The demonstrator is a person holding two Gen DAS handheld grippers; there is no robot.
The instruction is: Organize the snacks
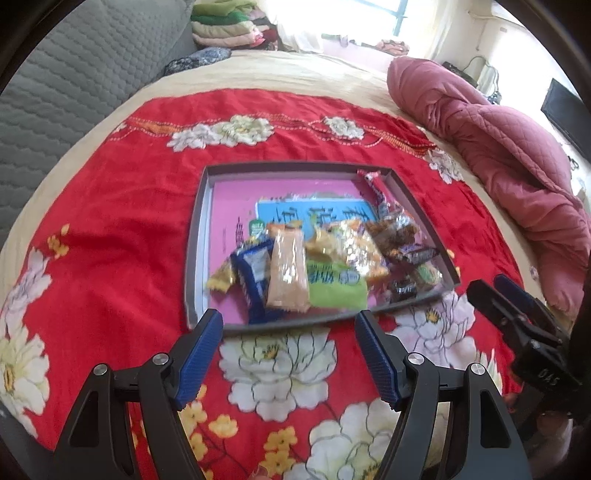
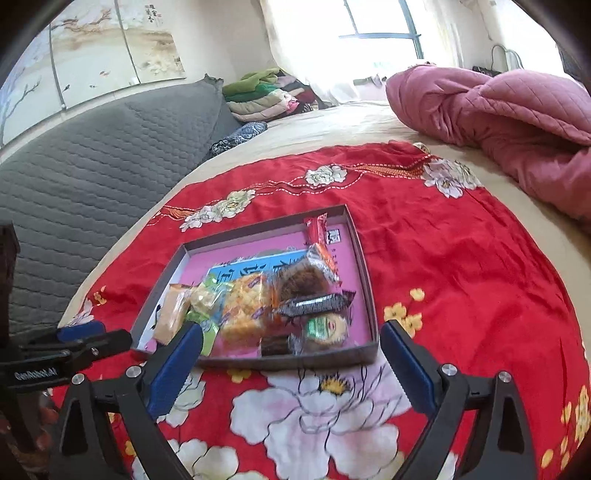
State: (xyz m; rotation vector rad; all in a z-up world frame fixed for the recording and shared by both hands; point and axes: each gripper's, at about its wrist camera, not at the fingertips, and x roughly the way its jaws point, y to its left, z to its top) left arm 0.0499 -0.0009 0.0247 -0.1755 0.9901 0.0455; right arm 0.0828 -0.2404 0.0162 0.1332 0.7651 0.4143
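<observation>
A shallow grey box tray (image 1: 195, 236) with a pink printed bottom lies on a red floral cloth (image 1: 110, 229). Several wrapped snacks are piled in its near half: a tan bar (image 1: 287, 273), a blue packet (image 1: 255, 273), a green packet (image 1: 336, 286) and dark bars (image 1: 402, 288). A red stick pack (image 1: 376, 184) leans in the far right corner. My left gripper (image 1: 290, 325) is open and empty, just short of the tray's near edge. My right gripper (image 2: 291, 343) is open and empty at the tray (image 2: 365, 258) front wall; it also shows in the left wrist view (image 1: 491, 291).
The cloth covers a beige bed (image 1: 295, 70). A pink quilt (image 1: 498, 147) is bunched at the right. A grey padded headboard (image 1: 74, 74) rises at the left, with folded clothes (image 1: 229, 26) stacked at the far end.
</observation>
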